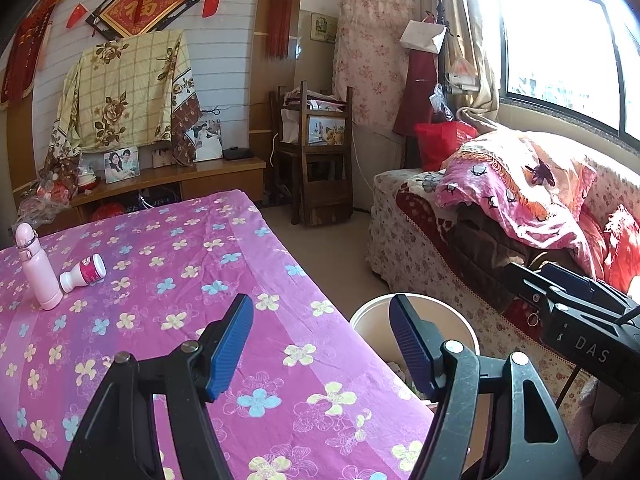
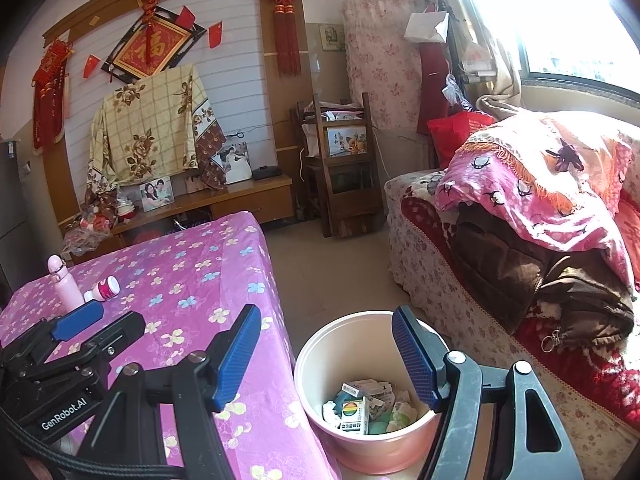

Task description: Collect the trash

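Small white-and-pink bottle (image 1: 84, 273) toppled near far-left edge of table (image 1: 248, 248), touching upright pink flask (image 1: 38, 268), long axis slanting cap-end toward flask. Ahead-left of left gripper (image 1: 322, 344), nearer than right gripper (image 2: 326, 354). Both released, empty. Trash bucket (image 2: 320, 354) on floor beside table's right edge.

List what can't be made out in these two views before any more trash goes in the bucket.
- Bucket, left wrist view: contents hidden by the table edge and the left hand-held gripper.
- Bucket bottom, right wrist view: covered by boxes and crumpled paper.
- Small bottle lying beside the pink flask: label too small to read; empty or not, unclear.
- Window: overexposed by sunlight.
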`<act>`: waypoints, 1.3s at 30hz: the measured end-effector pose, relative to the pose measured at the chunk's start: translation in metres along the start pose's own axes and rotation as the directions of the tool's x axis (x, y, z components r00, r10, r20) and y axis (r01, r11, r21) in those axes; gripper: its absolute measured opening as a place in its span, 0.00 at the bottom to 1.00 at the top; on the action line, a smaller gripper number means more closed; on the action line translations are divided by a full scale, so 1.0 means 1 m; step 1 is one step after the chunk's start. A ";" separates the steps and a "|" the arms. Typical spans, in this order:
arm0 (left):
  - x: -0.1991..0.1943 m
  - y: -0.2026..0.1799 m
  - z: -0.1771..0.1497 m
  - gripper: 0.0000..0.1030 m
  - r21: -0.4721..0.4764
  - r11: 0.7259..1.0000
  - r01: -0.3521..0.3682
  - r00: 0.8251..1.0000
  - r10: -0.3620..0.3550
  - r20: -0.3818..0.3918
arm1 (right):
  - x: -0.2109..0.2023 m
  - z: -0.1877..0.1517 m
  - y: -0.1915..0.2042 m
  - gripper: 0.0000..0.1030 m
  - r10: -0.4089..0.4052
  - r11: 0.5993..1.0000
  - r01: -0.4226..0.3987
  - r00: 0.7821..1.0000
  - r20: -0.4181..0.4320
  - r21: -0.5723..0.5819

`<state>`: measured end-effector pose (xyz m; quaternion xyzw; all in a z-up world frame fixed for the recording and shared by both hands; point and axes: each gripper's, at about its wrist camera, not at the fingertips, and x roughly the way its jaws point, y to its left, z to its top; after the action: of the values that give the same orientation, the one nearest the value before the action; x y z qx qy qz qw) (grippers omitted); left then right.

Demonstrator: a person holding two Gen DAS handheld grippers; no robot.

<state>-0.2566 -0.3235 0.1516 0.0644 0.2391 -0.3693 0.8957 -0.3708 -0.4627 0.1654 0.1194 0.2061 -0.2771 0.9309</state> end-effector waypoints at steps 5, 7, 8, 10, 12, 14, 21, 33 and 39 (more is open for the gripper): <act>0.002 0.001 0.000 0.69 0.001 1.000 0.003 1.000 -0.003 -0.003 | 0.000 0.000 0.000 0.70 0.001 1.000 -0.001 1.000 0.001 0.003; 0.002 0.002 -0.001 0.69 0.000 1.000 0.003 1.000 -0.003 -0.002 | 0.002 -0.001 0.001 0.70 0.003 1.000 -0.003 1.000 -0.002 0.004; 0.002 0.002 -0.001 0.69 -0.001 1.000 0.005 1.000 -0.005 -0.004 | 0.001 -0.001 0.001 0.70 0.003 1.000 -0.003 1.000 -0.003 0.003; 0.003 0.003 -0.001 0.69 -0.002 1.000 0.006 1.000 -0.006 -0.006 | 0.002 -0.002 0.002 0.70 0.003 1.000 -0.003 1.000 -0.005 0.002; 0.003 0.003 -0.002 0.69 -0.001 1.000 0.006 1.000 -0.006 -0.009 | 0.002 -0.002 0.002 0.70 0.003 1.000 -0.003 1.000 -0.005 0.002; 0.004 0.002 -0.003 0.69 0.001 1.000 0.007 1.000 -0.007 -0.014 | 0.003 -0.003 0.002 0.70 0.003 1.000 -0.002 1.000 -0.008 0.003; 0.007 0.000 -0.006 0.69 0.003 1.000 0.017 1.000 -0.017 -0.025 | 0.005 -0.005 0.000 0.70 0.001 1.000 -0.001 1.000 -0.020 0.005; 0.008 -0.001 -0.008 0.69 0.003 1.000 0.025 0.999 -0.025 -0.031 | 0.006 -0.005 -0.002 0.70 0.000 1.000 0.001 1.000 -0.022 0.007; 0.010 -0.002 -0.010 0.69 0.005 0.999 0.034 0.999 -0.034 -0.040 | 0.007 -0.007 -0.003 0.70 -0.002 1.000 0.002 1.000 -0.028 0.009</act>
<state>-0.2557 -0.3284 0.1381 0.0702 0.2569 -0.3839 0.8841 -0.3696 -0.4657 0.1556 0.1271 0.2178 -0.2773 0.9271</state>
